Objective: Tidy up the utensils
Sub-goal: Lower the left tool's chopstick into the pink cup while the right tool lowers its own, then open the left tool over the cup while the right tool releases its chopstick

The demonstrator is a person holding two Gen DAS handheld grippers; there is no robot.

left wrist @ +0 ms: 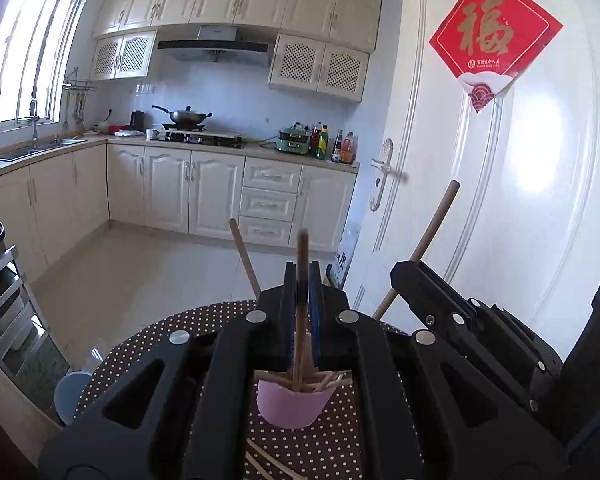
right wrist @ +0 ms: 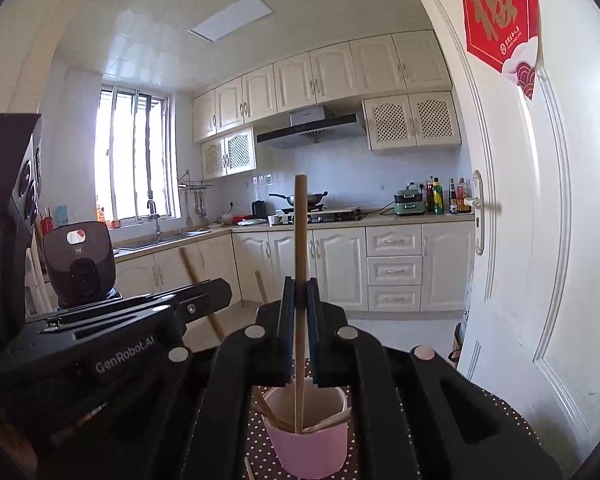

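A pink cup [left wrist: 290, 406] stands on the brown polka-dot table [left wrist: 148, 352] and holds several wooden chopsticks. My left gripper [left wrist: 302, 284] is shut on one upright chopstick [left wrist: 301, 320] whose lower end is in the cup. My right gripper [right wrist: 300, 292] is shut on another upright chopstick [right wrist: 300, 280], its tip inside the pink cup [right wrist: 310, 440]. The right gripper also shows in the left wrist view [left wrist: 410, 274], and the left gripper in the right wrist view [right wrist: 216, 292]. Both hover just above the cup.
Loose chopsticks [left wrist: 268, 462] lie on the table in front of the cup. A blue stool [left wrist: 70, 394] stands left of the table. A white door [left wrist: 500, 200] is at the right. Kitchen counters [left wrist: 220, 144] stand beyond an open floor.
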